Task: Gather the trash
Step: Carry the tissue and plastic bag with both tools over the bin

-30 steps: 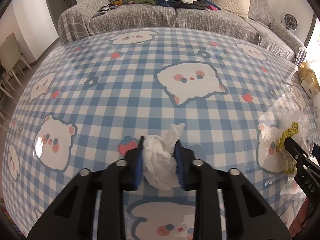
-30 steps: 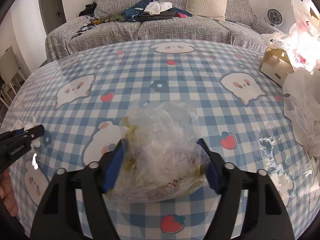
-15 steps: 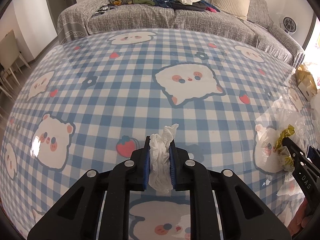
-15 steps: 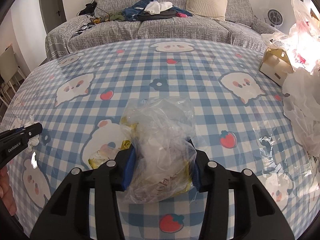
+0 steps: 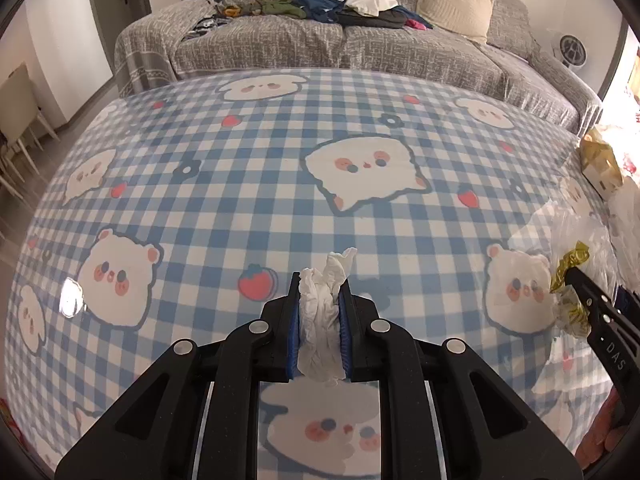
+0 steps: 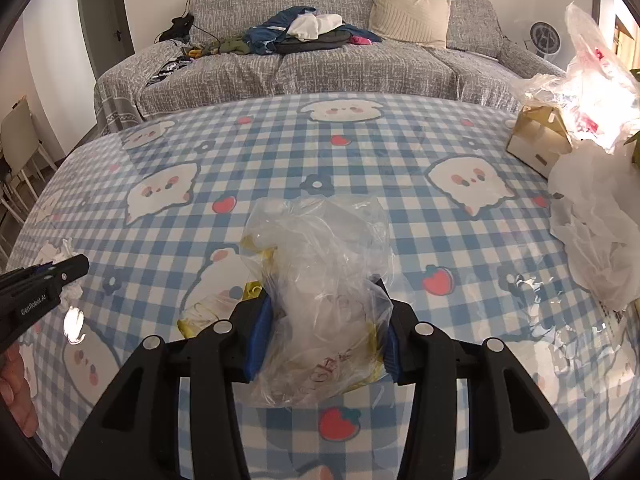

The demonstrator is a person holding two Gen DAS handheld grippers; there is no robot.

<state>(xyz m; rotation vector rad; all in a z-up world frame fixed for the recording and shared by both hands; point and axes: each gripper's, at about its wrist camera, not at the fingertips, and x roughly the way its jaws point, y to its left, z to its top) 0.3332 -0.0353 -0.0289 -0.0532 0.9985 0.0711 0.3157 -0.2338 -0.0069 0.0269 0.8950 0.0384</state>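
Currently left tool (image 5: 320, 300) clenched on tissue (image 5: 322, 320); right tool (image 6: 322, 316) grasping bag (image 6: 320, 300), contents seemingly wrappers, lower centre, over desk (image 5: 240, 200).

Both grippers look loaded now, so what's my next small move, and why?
Probably lift both straight off the tablecloth. The left gripper is clamped on the crumpled tissue, and the right gripper pinches the clear plastic bag, so nothing remains to grasp.
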